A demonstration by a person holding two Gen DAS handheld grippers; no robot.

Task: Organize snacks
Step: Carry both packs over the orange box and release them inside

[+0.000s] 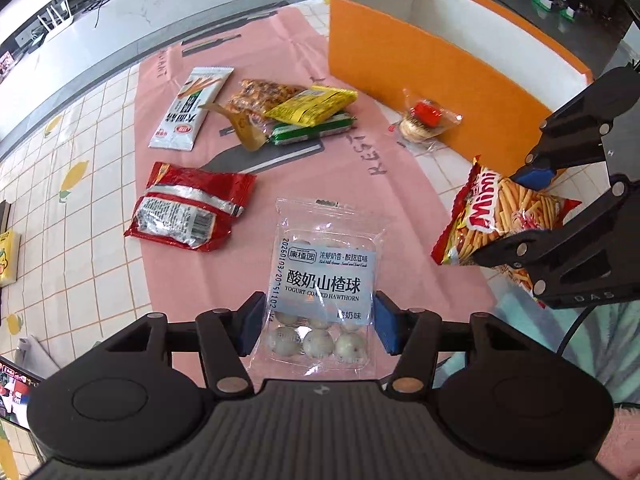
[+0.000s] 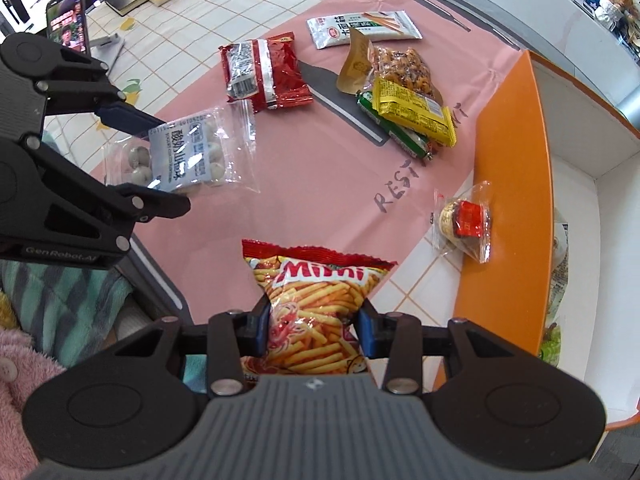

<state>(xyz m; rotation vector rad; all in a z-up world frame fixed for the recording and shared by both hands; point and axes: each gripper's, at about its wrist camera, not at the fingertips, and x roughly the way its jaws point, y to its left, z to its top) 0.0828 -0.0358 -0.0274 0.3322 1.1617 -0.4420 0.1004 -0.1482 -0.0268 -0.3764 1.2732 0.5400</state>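
My left gripper (image 1: 318, 322) is shut on a clear bag of yogurt-coated hawthorn balls (image 1: 324, 280) and holds it above the pink mat; it also shows in the right wrist view (image 2: 180, 152). My right gripper (image 2: 312, 328) is shut on a red Mimi fries bag (image 2: 316, 300), seen in the left wrist view (image 1: 500, 216) near the orange box (image 1: 420, 64). The box is open-topped with a white inside; a packet lies in it (image 2: 558, 264).
On the pink mat (image 1: 320, 176) lie a red foil packet (image 1: 188, 208), a white stick-snack packet (image 1: 192, 108), a nut bag (image 1: 260, 96), a yellow packet (image 1: 316, 104), a green packet (image 1: 312, 130) and a small clear-wrapped cookie (image 1: 424, 120) beside the box. A phone (image 2: 68, 20) stands far left.
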